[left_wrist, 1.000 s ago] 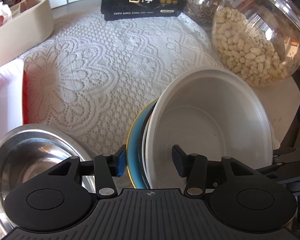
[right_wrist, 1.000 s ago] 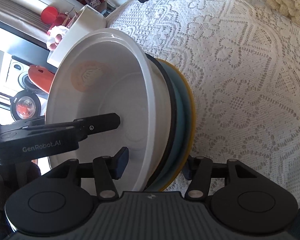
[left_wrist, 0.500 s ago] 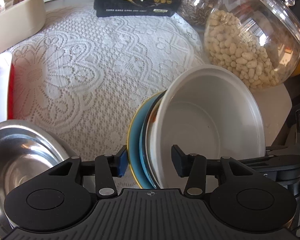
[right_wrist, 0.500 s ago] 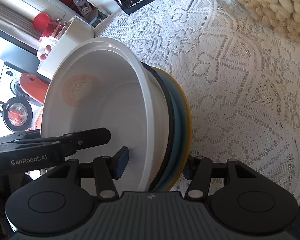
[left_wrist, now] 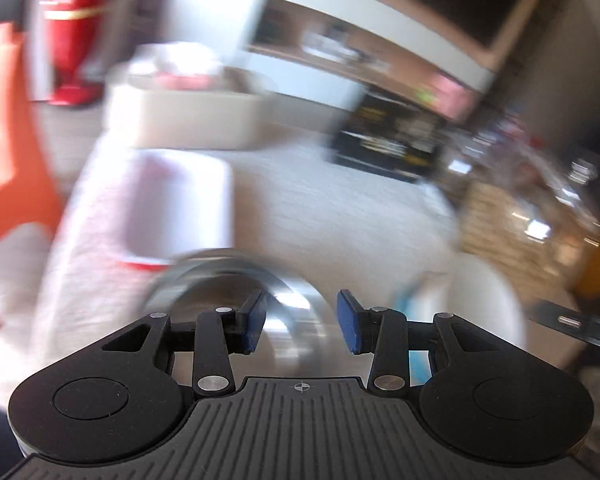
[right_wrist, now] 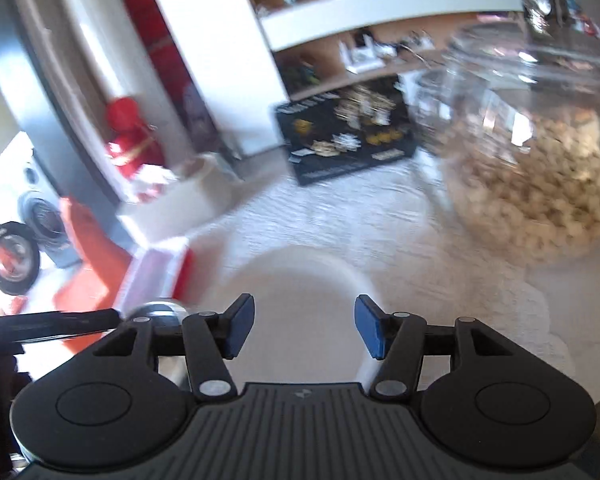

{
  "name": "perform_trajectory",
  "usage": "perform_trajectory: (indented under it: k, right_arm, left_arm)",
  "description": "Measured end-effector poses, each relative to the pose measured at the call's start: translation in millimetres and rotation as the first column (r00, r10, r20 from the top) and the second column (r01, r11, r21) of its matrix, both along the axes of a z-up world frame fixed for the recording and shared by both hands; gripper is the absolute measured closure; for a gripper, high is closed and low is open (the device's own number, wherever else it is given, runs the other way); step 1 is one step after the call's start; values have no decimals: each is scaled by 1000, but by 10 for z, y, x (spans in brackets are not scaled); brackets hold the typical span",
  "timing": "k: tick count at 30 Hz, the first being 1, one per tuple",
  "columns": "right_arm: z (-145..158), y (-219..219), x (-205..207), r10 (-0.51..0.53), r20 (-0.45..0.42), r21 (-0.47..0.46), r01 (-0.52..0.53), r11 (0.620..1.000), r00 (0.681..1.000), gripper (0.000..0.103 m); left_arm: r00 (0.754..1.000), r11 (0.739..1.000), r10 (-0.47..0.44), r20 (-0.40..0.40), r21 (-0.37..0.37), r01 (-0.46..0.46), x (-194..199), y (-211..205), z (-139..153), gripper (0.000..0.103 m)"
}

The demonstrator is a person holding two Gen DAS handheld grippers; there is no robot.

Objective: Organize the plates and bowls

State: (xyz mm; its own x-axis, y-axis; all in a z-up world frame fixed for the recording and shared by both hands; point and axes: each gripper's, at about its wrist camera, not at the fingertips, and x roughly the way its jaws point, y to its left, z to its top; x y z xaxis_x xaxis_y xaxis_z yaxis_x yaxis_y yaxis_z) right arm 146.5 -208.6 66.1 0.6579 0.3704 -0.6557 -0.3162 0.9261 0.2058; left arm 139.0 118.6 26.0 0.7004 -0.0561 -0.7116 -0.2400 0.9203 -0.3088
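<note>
Both views are motion-blurred. My left gripper [left_wrist: 301,322] is open and empty above a steel bowl [left_wrist: 236,280] on the lace tablecloth. To its right sits the white bowl [left_wrist: 488,304] with a blue plate edge [left_wrist: 414,296] under it. My right gripper [right_wrist: 304,330] is open and empty, with the white bowl [right_wrist: 296,280] just beyond and below its fingertips. The steel bowl's rim [right_wrist: 160,308] shows at the left of the right wrist view.
A glass jar of peanuts [right_wrist: 540,184] stands at the right, a black snack packet [right_wrist: 348,136] at the back. A white and red tray [left_wrist: 172,208] and a beige tub [left_wrist: 180,120] lie at the left. An orange chair [left_wrist: 8,152] stands beyond the table edge.
Both grippers have let go of the stack of white bowl and plates, opened wider and pulled up and back. The stack now rests flat on the table beside the steel bowl.
</note>
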Motion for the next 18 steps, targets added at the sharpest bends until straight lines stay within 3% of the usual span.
perform_trajectory:
  k: [3, 5, 12, 18]
  right_arm:
    - [-90, 343, -147, 64, -11, 2, -64, 998, 998, 47]
    - [-197, 598, -223, 98, -22, -21, -98, 995, 995, 49]
    - [-558, 1116, -421, 177, -133, -49, -185, 981, 975, 51]
    - [-820, 1275, -404, 133, -174, -108, -153, 982, 976, 51]
  left_arm:
    - [994, 994, 103, -36, 52, -101, -110, 215, -137, 60]
    - [990, 991, 131, -51, 45, -129, -154, 338, -218, 60]
    - [987, 991, 135, -84, 20, -134, -189, 538, -463, 60]
    - [991, 994, 111, -74, 9, -111, -245, 582, -532, 60]
